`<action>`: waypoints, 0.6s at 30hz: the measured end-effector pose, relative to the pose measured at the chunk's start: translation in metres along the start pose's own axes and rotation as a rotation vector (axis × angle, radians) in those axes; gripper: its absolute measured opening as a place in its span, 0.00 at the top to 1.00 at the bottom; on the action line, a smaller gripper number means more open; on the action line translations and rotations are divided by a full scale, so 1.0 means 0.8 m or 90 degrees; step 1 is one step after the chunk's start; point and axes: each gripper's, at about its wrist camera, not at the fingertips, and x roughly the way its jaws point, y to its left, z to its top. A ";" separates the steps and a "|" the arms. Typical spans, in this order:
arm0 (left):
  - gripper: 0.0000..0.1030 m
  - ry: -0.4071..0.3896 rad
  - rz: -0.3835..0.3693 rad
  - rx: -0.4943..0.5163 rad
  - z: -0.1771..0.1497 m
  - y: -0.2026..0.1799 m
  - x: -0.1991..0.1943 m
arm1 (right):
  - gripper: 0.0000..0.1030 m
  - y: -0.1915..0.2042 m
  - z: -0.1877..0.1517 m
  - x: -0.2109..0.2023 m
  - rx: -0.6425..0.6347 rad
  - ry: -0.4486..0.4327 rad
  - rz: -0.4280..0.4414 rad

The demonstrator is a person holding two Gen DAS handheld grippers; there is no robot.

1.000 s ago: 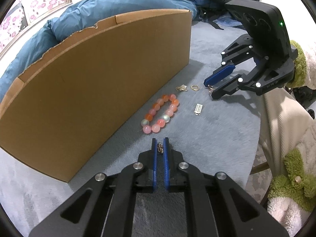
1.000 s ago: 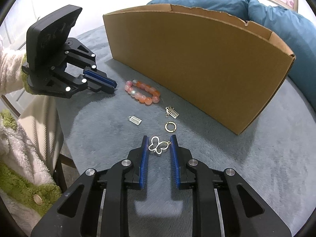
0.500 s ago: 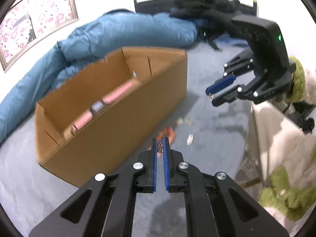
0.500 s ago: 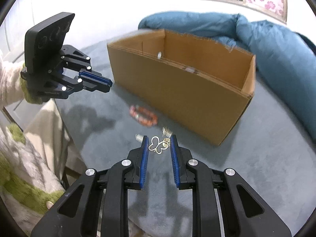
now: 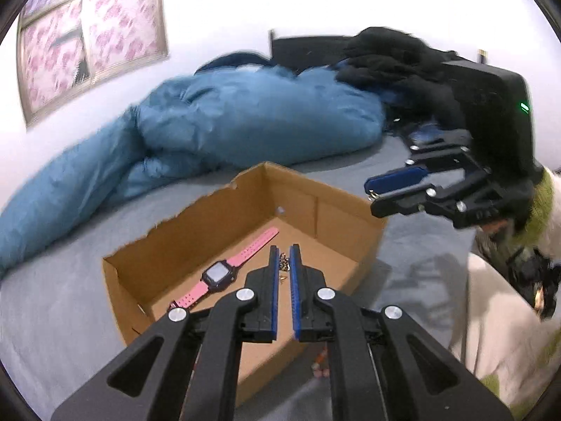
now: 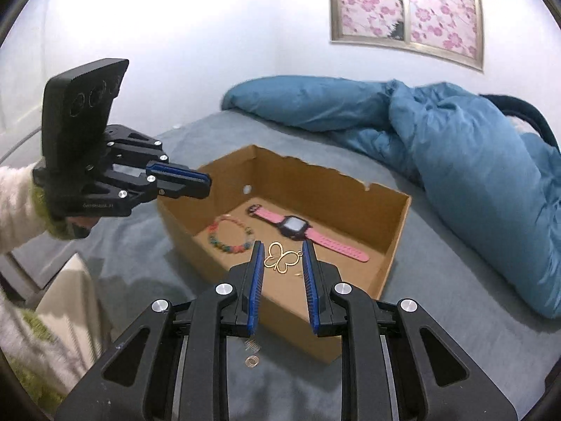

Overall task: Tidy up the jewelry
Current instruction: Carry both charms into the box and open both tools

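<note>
Both grippers are now raised off the bed to above the cardboard box (image 6: 392, 235), left gripper (image 5: 284, 259) clamped on a small charm (image 5: 283, 262), right gripper (image 6: 283, 258) pinching a gold butterfly pendant (image 6: 282, 258); watch (image 6: 298, 228) & bead bracelet (image 6: 229, 236) already boxed, approx. half done w/ ring (image 6: 251, 360) etc. left outside.

both tongs raised: left tongs (image 5: 284, 263) pinched shut, right tongs (image 6: 282, 263) seemingly gripping.

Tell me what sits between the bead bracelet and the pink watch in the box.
Nothing: in the right wrist view, bare cardboard floor separates the bracelet from the watch inside the box.
</note>
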 end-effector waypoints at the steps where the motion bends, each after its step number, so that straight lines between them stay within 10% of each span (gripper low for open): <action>1: 0.95 0.013 0.006 -0.013 0.002 0.006 0.014 | 0.81 -0.006 0.001 0.014 0.013 0.011 -0.006; 18: 0.92 0.153 0.027 -0.057 -0.012 0.022 0.116 | 0.79 -0.028 -0.027 0.077 0.074 0.081 -0.087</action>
